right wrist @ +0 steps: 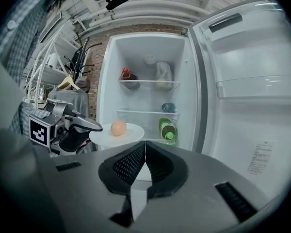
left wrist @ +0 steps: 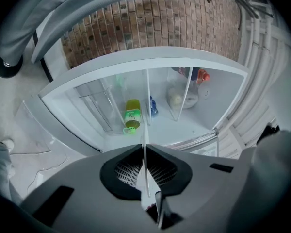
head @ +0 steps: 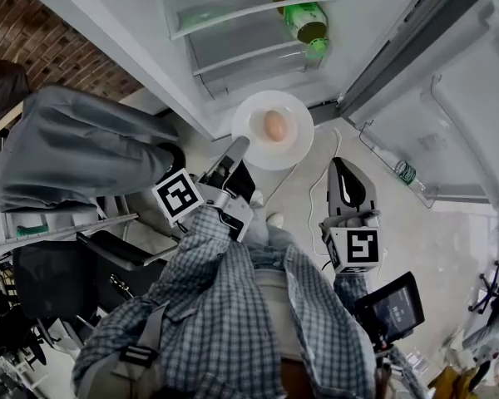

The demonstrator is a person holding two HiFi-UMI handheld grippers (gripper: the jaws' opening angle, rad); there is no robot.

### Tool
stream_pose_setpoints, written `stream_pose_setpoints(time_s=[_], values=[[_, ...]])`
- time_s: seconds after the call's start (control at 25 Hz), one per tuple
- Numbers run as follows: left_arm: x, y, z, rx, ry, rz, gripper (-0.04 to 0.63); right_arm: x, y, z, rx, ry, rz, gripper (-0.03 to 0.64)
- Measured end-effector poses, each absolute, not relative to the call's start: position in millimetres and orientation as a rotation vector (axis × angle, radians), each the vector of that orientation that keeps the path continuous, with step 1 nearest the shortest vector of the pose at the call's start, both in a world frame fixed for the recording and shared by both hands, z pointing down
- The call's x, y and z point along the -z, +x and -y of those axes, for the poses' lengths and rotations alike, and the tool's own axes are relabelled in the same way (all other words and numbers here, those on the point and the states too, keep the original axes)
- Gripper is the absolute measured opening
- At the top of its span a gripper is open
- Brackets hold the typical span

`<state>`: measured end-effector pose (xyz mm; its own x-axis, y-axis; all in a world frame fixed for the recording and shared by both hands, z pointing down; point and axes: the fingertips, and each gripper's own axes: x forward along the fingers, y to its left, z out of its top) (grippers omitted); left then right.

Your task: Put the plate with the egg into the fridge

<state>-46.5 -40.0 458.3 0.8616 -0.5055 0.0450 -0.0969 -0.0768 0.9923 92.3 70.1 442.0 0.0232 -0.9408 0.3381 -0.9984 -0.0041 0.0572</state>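
A white plate (head: pixel 291 148) with a brown egg (head: pixel 274 125) on it hangs level in front of the open fridge (head: pixel 233 48). My left gripper (head: pixel 239 145) is shut on the plate's near-left rim. In the left gripper view the plate (left wrist: pixel 146 125) is a thin edge-on line pinched in the left gripper (left wrist: pixel 144 149). My right gripper (head: pixel 341 166) hangs to the right of the plate, shut and empty. The right gripper view, over the right gripper (right wrist: pixel 144 147), has the plate (right wrist: pixel 128 134), the egg (right wrist: pixel 118 127) and the left gripper (right wrist: pixel 89 127) before the fridge shelves.
A green bottle (head: pixel 306 22) lies on a lower fridge shelf, also visible as the green bottle (right wrist: pixel 167 130). The open fridge door (head: pixel 449 115) stands to the right. Jars and a bag sit on upper shelves (right wrist: pixel 148 84). A grey garment (head: pixel 75 152) and a rack are at left.
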Motion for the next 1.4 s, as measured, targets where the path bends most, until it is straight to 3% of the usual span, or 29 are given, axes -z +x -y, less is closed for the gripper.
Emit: stream_pose_setpoints(time_s=[1.08, 1.4], values=[[-435.3, -17.2, 118.5, 0.355, 1.652, 0.365, 0.021, -392.5, 123.0, 56.5, -0.030, 2.143, 1.976, 0.008], [-426.1, -4.3, 141.4, 0.453, 1.645, 0.463, 0.021, -387.4, 146.6, 88.7, 0.030, 1.986, 2.116, 0.008]])
